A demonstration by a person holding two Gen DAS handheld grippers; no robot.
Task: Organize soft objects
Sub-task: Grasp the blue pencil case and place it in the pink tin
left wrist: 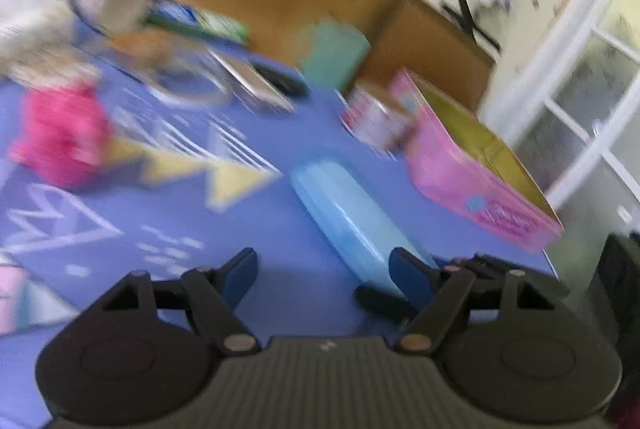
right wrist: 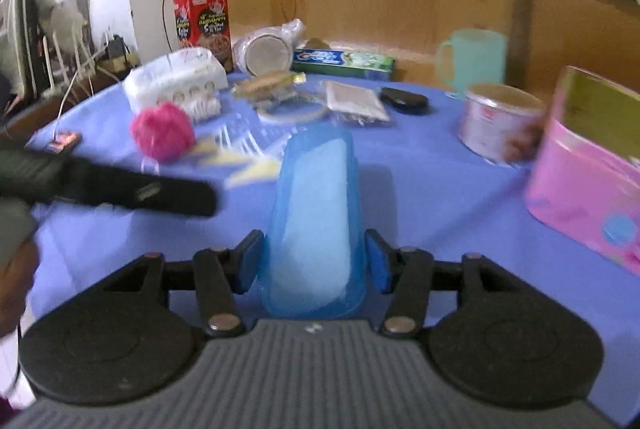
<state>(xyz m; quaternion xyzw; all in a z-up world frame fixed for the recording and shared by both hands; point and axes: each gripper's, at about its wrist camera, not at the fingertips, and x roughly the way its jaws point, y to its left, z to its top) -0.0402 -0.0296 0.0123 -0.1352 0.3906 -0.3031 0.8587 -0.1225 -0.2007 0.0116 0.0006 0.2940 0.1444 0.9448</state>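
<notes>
Blue translucent plastic case, oblong with a pale lining, lying on the blue-clothed counter, its near end between the blue pads of the right tongs. Jaws close on either side of the case, left pad about touching, a sliver of gap at the right; cannot tell whether truly clamped. Left tongs spread wide, holding nothing, hovering over the counter with the same case just ahead of the right pad. Pink fluffy pompom well to the left of the case, near a white printed packet. Pink open cardboard box at the right edge, a round tin beside it. Much motion blur in both views.
</notes>
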